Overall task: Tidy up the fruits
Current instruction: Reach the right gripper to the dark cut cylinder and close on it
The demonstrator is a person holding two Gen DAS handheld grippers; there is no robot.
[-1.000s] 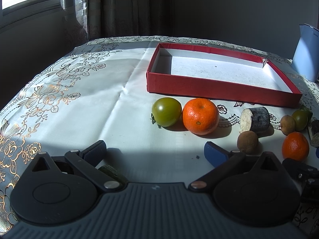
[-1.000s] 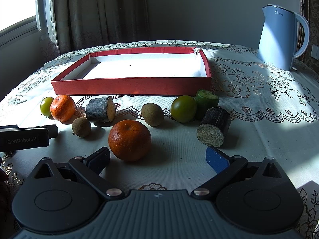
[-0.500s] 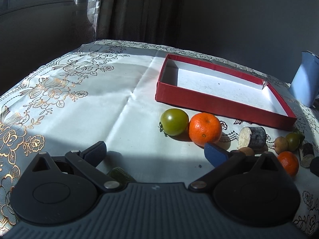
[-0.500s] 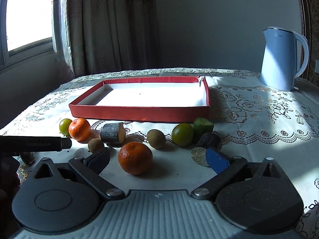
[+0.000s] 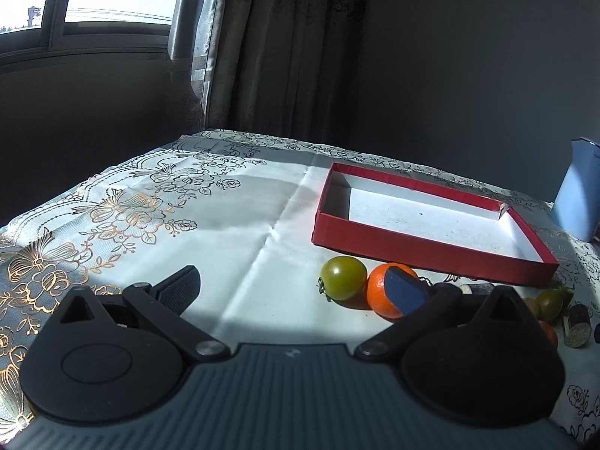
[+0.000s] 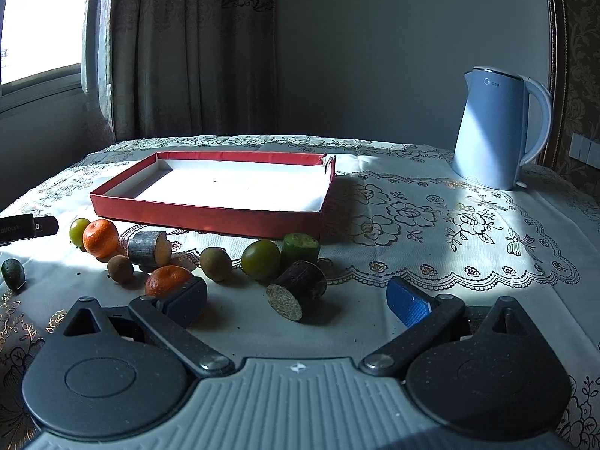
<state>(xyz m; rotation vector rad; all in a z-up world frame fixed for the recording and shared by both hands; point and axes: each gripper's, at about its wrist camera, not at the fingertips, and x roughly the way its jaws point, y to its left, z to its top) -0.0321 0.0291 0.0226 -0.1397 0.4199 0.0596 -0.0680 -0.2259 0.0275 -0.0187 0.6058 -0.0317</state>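
A shallow red tray [image 6: 210,218] with a white floor lies on the tablecloth, with nothing in it. In front of it runs a loose row of fruit: a green tomato [image 6: 78,230], an orange [image 6: 100,238], a grey-skinned cut piece [image 6: 148,249], two brown round fruits [image 6: 215,263], a second green tomato [image 6: 260,260], a green cut piece [image 6: 300,249] and a dark cut piece [image 6: 300,290]. My right gripper [image 6: 296,300] hangs open just short of the row, its left finger covering part of a second orange [image 6: 167,279]. My left gripper [image 5: 292,290] is open and holds nothing; the green tomato [image 5: 343,277] and orange [image 5: 377,294] lie beyond its right finger.
A pale blue electric kettle [image 6: 495,131] stands at the back right. A small dark green fruit [image 6: 13,273] lies apart at the far left, below the left gripper's finger [image 6: 37,225]. Curtains and a window are behind the table. The lace cloth right of the tray is bare.
Both grippers have lifted and drawn back from the fruit, so the row and tray look smaller and farther off. Both stay open with nothing held. No fruit has moved.
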